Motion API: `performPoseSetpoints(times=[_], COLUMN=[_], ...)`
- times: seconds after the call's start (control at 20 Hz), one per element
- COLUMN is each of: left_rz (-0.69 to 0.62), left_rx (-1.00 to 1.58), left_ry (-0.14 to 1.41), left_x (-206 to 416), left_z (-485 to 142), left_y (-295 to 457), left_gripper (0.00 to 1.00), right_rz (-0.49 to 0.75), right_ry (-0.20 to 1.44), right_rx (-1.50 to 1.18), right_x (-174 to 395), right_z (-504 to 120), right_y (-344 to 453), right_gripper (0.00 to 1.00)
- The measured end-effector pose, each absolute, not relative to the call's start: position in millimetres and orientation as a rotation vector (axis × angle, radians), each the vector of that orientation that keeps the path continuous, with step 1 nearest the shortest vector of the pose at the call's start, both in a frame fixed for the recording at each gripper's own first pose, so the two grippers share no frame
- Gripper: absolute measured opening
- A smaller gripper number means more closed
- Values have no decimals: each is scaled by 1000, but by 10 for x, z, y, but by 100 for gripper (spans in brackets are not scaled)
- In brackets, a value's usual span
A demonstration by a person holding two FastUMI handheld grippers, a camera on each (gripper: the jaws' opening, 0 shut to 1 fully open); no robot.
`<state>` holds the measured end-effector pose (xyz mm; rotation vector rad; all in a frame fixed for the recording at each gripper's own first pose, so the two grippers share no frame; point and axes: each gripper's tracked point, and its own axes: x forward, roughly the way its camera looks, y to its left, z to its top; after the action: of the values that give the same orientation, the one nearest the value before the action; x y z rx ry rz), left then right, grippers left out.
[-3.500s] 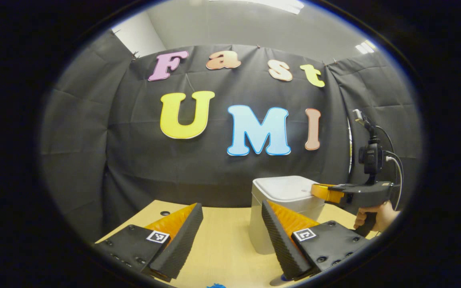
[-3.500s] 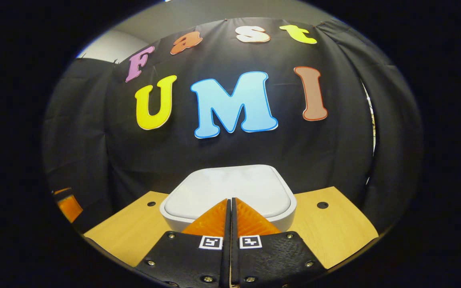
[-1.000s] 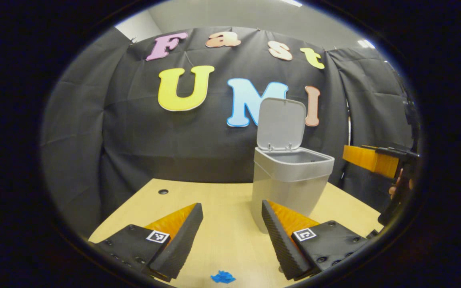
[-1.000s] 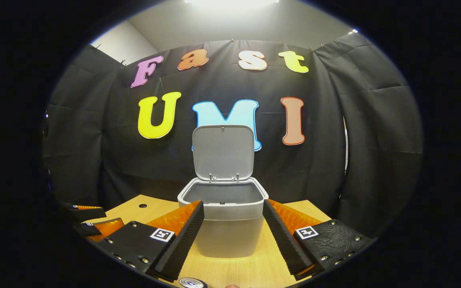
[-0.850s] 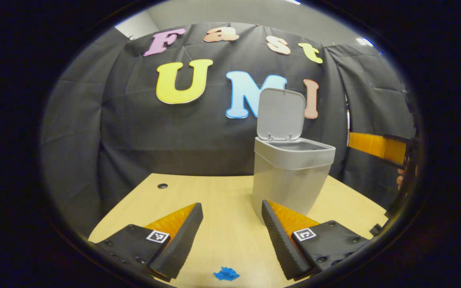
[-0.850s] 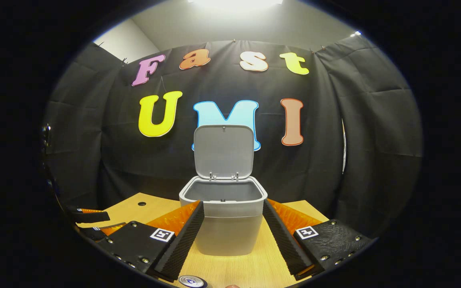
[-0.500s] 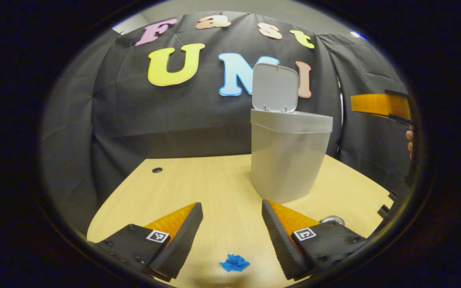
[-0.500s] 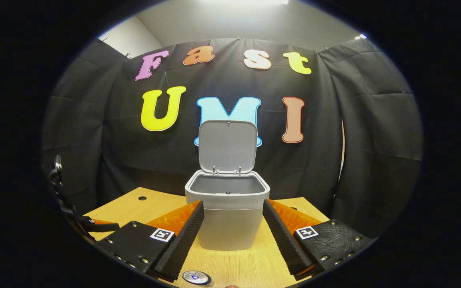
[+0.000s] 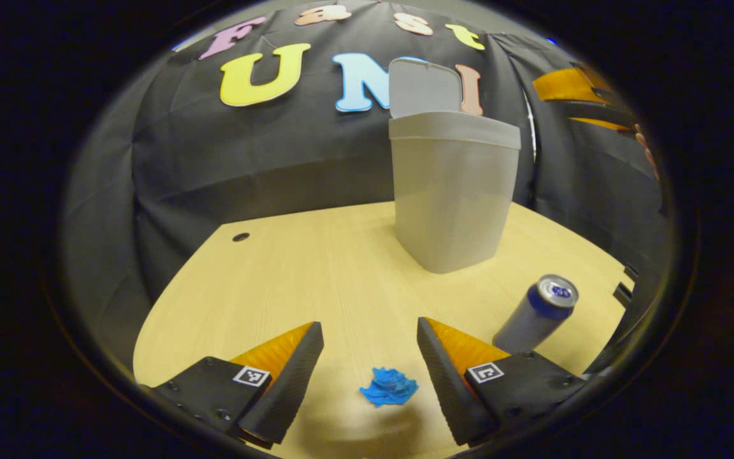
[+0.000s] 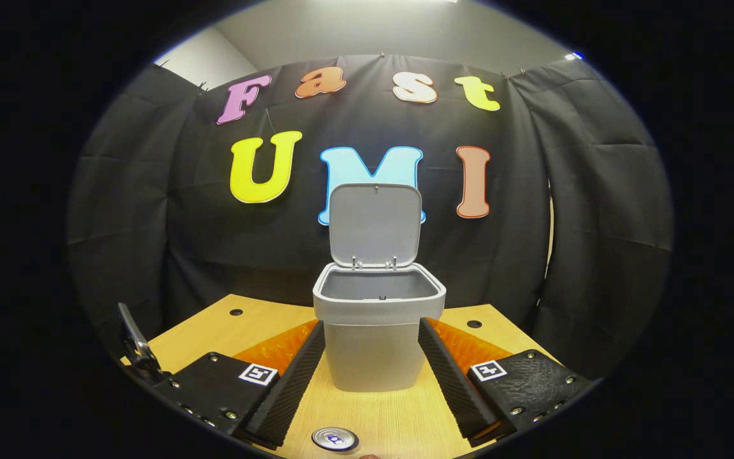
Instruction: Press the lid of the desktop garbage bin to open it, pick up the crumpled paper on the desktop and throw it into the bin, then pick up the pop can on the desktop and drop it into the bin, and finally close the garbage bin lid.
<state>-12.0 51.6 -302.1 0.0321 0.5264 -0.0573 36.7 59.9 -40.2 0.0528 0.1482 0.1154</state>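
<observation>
**Q:** Two hand-held grippers are shown; which one has the step in hand, and where does its target lie?

**A:** By the look of it, the left hand-held gripper (image 9: 370,366). Its jaws stand wide apart and hold nothing. In the left gripper view the crumpled paper (image 9: 389,387), a small blue wad, lies on the bench (image 9: 278,268) between the two fingers, nearer the finger at 3 o'clock and apart from both.

**Q:** How should the pick be made?

**A:** Shift slightly toward 3 o'clock so the wad sits midway, lower until the tips almost meet the bench, then close gently. Paper this light is likely to skid if one finger arrives first.

**Q:** What stands nearby?

**A:** The pop can (image 9: 536,313) stands upright at about 2 o'clock from the paper, just beyond the right-side finger. Sweeping sideways could topple it.

**Q:** Is the bin ready?

**A:** Yes. The garbage bin (image 10: 376,338) stands at 12 o'clock in the right gripper view, its lid (image 10: 376,224) raised upright behind an empty-looking opening.

**Q:** And the right hand-held gripper (image 10: 370,376)?

**A:** Open wide, empty, facing the bin with the can's top at 6 o'clock below it.
</observation>
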Motion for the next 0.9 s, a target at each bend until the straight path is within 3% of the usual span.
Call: performPoseSetpoints(times=[0.9], left_rz=[-78], left_rx=[-10], left_ry=[749], left_x=[-384], left_z=[-3774], left_y=[311], left_gripper=[97], right_rz=[144], right_ry=[195], right_rx=[72], right_x=[245], right_z=[-576], right_y=[612], right_gripper=[95])
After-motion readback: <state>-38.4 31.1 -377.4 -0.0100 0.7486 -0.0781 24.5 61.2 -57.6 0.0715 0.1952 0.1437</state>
